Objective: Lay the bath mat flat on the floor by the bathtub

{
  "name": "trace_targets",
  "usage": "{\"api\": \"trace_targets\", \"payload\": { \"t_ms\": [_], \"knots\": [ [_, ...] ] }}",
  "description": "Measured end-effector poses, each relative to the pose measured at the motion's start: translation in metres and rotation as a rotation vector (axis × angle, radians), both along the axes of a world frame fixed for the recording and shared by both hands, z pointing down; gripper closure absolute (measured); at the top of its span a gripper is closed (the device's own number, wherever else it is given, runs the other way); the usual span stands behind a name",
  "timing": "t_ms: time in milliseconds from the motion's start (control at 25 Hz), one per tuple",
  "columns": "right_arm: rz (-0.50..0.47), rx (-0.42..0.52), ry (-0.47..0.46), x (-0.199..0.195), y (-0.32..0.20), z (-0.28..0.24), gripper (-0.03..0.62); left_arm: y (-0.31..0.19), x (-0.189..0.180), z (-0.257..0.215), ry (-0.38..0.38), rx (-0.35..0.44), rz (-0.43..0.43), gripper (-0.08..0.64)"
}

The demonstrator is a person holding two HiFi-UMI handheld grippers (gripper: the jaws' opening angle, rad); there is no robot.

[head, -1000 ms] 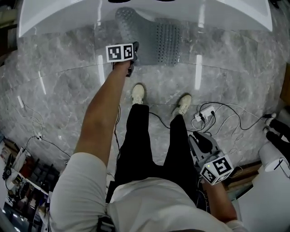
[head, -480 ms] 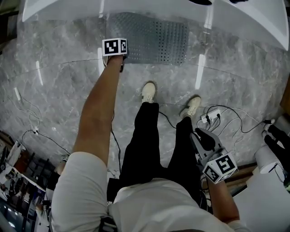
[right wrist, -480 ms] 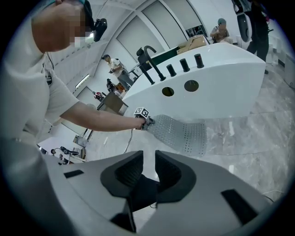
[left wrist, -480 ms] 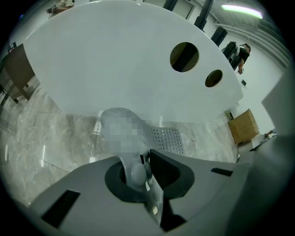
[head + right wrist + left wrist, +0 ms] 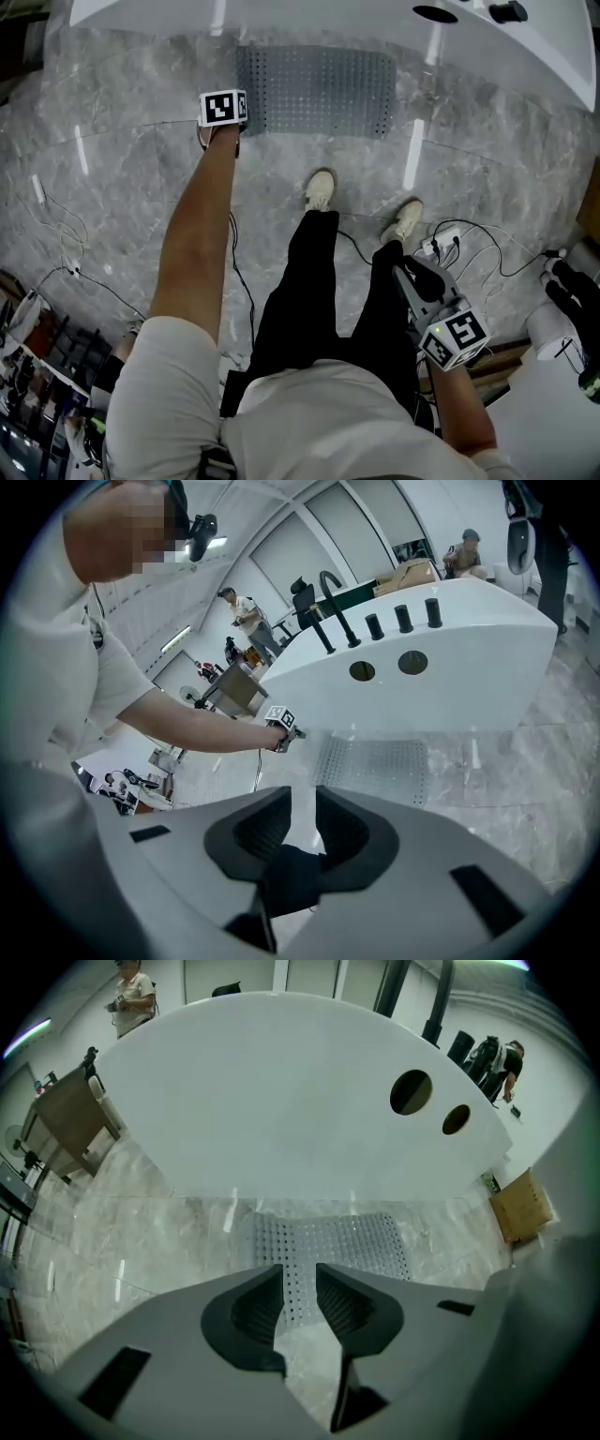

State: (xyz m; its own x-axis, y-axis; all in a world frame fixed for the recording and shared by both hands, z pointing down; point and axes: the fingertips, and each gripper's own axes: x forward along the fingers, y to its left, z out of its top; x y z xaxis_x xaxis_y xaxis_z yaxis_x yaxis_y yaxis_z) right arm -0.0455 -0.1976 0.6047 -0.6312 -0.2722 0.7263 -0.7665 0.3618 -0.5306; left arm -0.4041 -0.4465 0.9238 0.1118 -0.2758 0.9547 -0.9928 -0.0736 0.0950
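The grey perforated bath mat (image 5: 319, 91) lies spread flat on the marble floor, its far edge along the white bathtub (image 5: 328, 14). My left gripper (image 5: 240, 120) hovers at the mat's near left corner, arm stretched out. In the left gripper view its jaws (image 5: 300, 1274) stand apart with nothing pinched, the mat (image 5: 328, 1241) showing beyond them below the bathtub (image 5: 281, 1101). My right gripper (image 5: 414, 274) hangs by my right hip, open and empty (image 5: 303, 799). The right gripper view shows the mat (image 5: 375, 758) and the left gripper (image 5: 281, 722) from the side.
My two feet (image 5: 321, 189) stand just short of the mat. A power strip with cables (image 5: 441, 242) lies on the floor to the right. A cardboard box (image 5: 518, 1206) sits past the tub's right end. Clutter lines the lower left edge (image 5: 37, 375).
The mat went from crumpled against the tub, held by the left gripper, to lying flat. The left gripper moved left to the mat's corner and let go. The right gripper stayed put.
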Motion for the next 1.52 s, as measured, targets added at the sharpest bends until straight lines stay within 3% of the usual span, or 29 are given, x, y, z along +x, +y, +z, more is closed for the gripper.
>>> {"api": "trace_targets", "payload": {
  "t_ms": [400, 880, 1280, 1520],
  "knots": [
    [-0.014, 0.087, -0.001, -0.033, 0.026, -0.048, 0.509, 0.047, -0.008, -0.082, 0.059, 0.056, 0.036, 0.445],
    [-0.053, 0.193, -0.008, -0.010, 0.089, -0.090, 0.541, 0.153, 0.018, -0.185, 0.138, 0.155, 0.030, 0.468],
    [-0.054, 0.316, 0.002, 0.036, 0.187, -0.135, 0.571, 0.274, 0.086, -0.286, 0.269, 0.291, 0.055, 0.490],
    [-0.065, 0.383, -0.005, 0.061, 0.242, -0.157, 0.581, 0.359, 0.150, -0.369, 0.414, 0.387, 0.170, 0.528]
  ]
}}
